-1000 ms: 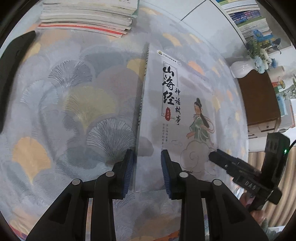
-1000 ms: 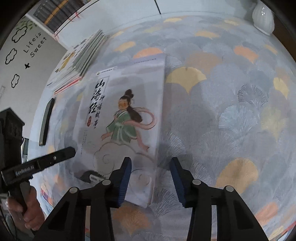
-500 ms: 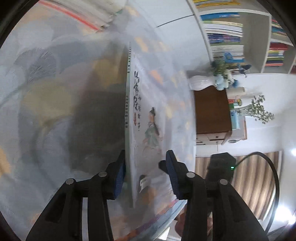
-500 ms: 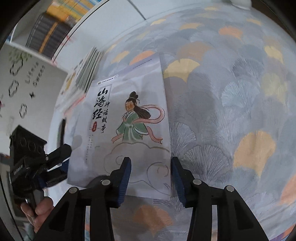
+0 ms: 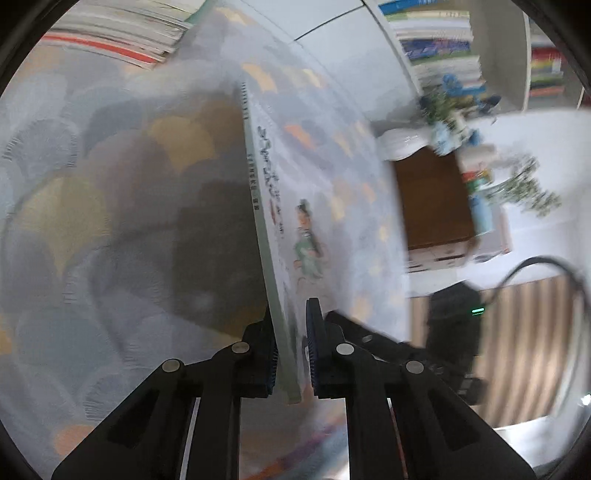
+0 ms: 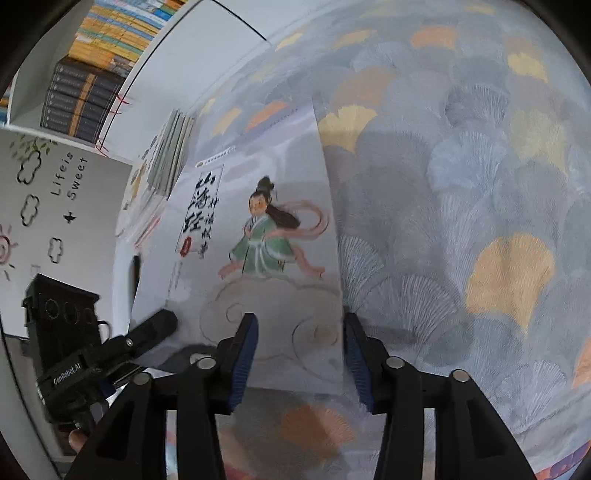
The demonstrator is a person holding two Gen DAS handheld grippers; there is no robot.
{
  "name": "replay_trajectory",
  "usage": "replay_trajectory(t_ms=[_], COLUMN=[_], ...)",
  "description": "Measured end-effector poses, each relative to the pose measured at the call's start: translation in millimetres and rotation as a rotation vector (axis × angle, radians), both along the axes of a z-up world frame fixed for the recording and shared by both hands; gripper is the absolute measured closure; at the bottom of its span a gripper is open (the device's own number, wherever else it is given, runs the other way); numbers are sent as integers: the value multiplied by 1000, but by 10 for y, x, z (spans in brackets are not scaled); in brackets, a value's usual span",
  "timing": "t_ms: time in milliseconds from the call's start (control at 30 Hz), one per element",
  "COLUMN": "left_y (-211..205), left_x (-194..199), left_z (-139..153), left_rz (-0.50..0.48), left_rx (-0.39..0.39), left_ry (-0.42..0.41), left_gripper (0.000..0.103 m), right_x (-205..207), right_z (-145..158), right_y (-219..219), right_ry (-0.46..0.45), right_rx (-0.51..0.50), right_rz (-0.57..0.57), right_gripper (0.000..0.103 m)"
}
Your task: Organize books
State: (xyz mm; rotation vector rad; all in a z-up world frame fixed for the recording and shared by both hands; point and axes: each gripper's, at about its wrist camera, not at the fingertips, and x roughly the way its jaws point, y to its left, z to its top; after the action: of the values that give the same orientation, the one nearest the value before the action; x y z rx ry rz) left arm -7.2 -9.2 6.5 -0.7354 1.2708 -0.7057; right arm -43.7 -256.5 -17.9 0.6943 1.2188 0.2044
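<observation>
Your left gripper [image 5: 290, 354] has its jaws drawn in narrow around the spine corner of the illustrated storybook [image 5: 291, 236], with one blue pad [image 5: 272, 363] against the underside of the book and the other just off the cover; the view is too blurred to tell whether that second pad presses the cover, but the book stands tilted up on its edge off the fan-patterned tablecloth [image 5: 92, 229], so you have it gripped. In the left wrist view the book's thin edge runs straight away from the jaws, its cover facing right. From your right wrist view the same storybook [image 6: 258, 258] shows its cover, a figure in a green robe on a cloud beside black Chinese title characters, and your left gripper [image 6: 159, 328] reaches it at its lower left corner. Your right gripper [image 6: 299, 350] is spread wide and holds nothing; the book's near right corner lies between its two blue pads [image 6: 243, 354] without touching either. A stack of books [image 6: 162, 162] lies on the cloth [image 6: 480, 184] beyond the storybook's far left corner, and the same stack [image 5: 122, 33] sits at the top left of the left wrist view. A bookshelf [image 6: 92, 74] stands behind the table.
</observation>
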Motion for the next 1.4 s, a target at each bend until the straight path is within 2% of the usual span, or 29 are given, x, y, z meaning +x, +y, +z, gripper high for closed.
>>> replay_trajectory(t_ms=[67,200,333,467,500,567,633,733,767,833,1067,1233,1400], left_y=[23,22,-10,24,29,59,44,-60,-86,-105,37,312,695], left_x=[43,172,224,224,225,215,225,197,193,225,341,438,709], left_z=[18,5,49,14,8,10,64,252,328,449,673,976,1285], left_rz=[13,38,35,47,46,45,23,-51,-70,-96,-112,-48,33], left_rx=[-106,-204,-244,-274,-270,-223,-132,32,51,44,21,9,12], left_ry=[32,85,100,133,134,116,75,-65,-111,-165,-229,-302,-379], left_gripper=[93,93,93,93,93,94,94,94,94,92,92,91,89], right_x=[-41,-143,-119,22,54,87,38,62,75,87,213,460,904], right_z=[-12,-60,-152,-206,-192,-108,54,244,302,399,748,1052,1382], right_y=[-105,-417,-569,-480,-427,-346,-269,-148,-103,-52,60,315,721], right_ry=[0,-27,-31,-38,-48,-69,-110,-140,-151,-176,-257,-316,-399], right_rx=[112,332,419,474,476,425,306,147,112,67,-1,-28,-36], right_rz=[-34,-135,-186,-177,-168,-143,-98,-29,-1,33,84,142,218], right_gripper=[45,45,45,46,56,66,76,76,76,76,75,74,73])
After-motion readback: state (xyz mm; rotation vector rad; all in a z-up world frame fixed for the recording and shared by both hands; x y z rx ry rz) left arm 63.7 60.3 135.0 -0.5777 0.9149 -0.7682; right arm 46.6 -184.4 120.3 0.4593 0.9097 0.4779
